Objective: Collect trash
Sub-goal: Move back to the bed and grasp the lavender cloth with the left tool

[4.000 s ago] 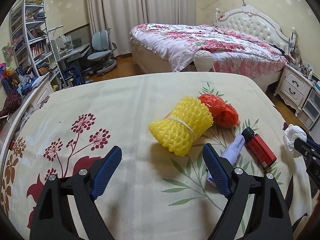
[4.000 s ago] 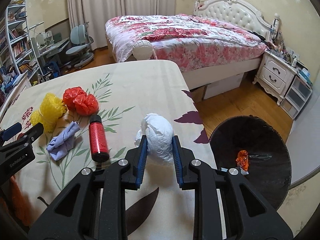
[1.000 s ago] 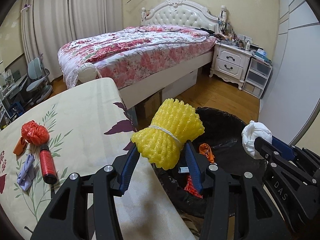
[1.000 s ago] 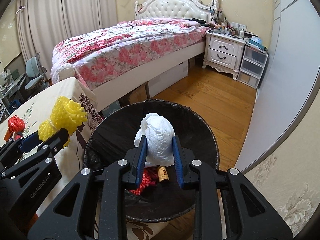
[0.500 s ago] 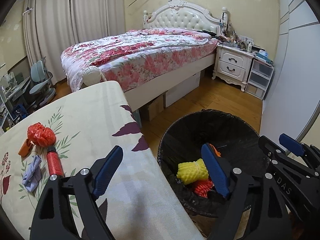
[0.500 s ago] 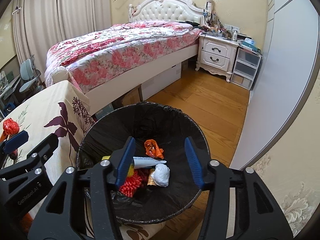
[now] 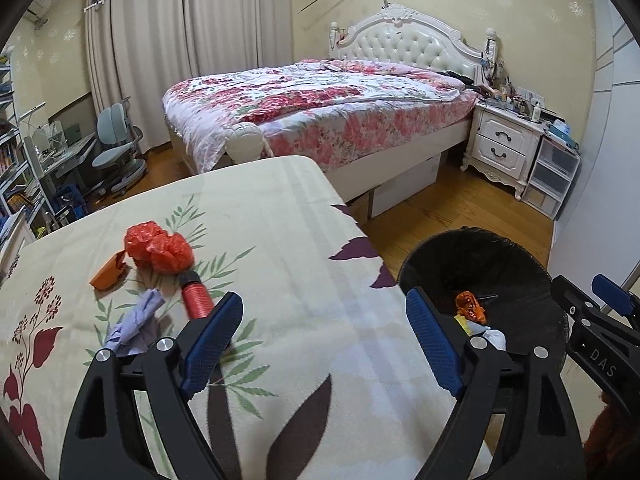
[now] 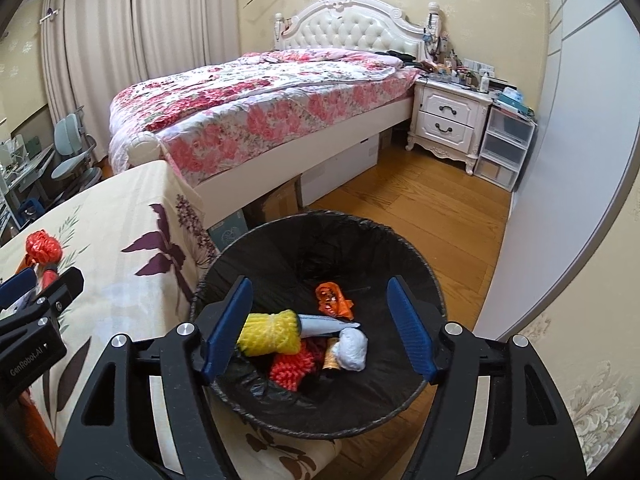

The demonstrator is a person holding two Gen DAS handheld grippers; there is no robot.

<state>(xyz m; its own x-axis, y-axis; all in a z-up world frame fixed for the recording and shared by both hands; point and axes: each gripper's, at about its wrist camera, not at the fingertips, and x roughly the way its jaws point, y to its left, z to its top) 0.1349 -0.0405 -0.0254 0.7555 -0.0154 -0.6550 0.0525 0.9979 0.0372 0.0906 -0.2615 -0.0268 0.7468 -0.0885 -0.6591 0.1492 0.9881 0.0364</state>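
A yellow foam-net bundle (image 8: pixel 270 332) and a white crumpled paper wad (image 8: pixel 353 348) lie in the black-lined round wicker bin (image 8: pixel 420 384) on the wooden floor, beside the floral-clothed worktop (image 7: pixel 280 240). A red crumpled plastic bag (image 7: pixel 158 246), red cylindrical bottle (image 7: pixel 195 300) and lilac rag (image 7: pixel 134 324) lie on it. The right hand-held gripper (image 8: pixel 318 324) gapes wide above the bin, empty; the left hand-held gripper (image 7: pixel 320 340) is wide over the worktop's edge.

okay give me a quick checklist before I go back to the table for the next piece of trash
1. Left gripper empty, jaws wide: ok.
2. Right gripper empty, jaws wide: ok.
3. Yellow foam net and white tissue wad inside the bin: ok.
4. Table fully cleared: not ok; red bag, red bottle, purple cloth and orange scrap remain.
5. Bottle capped: cannot tell.
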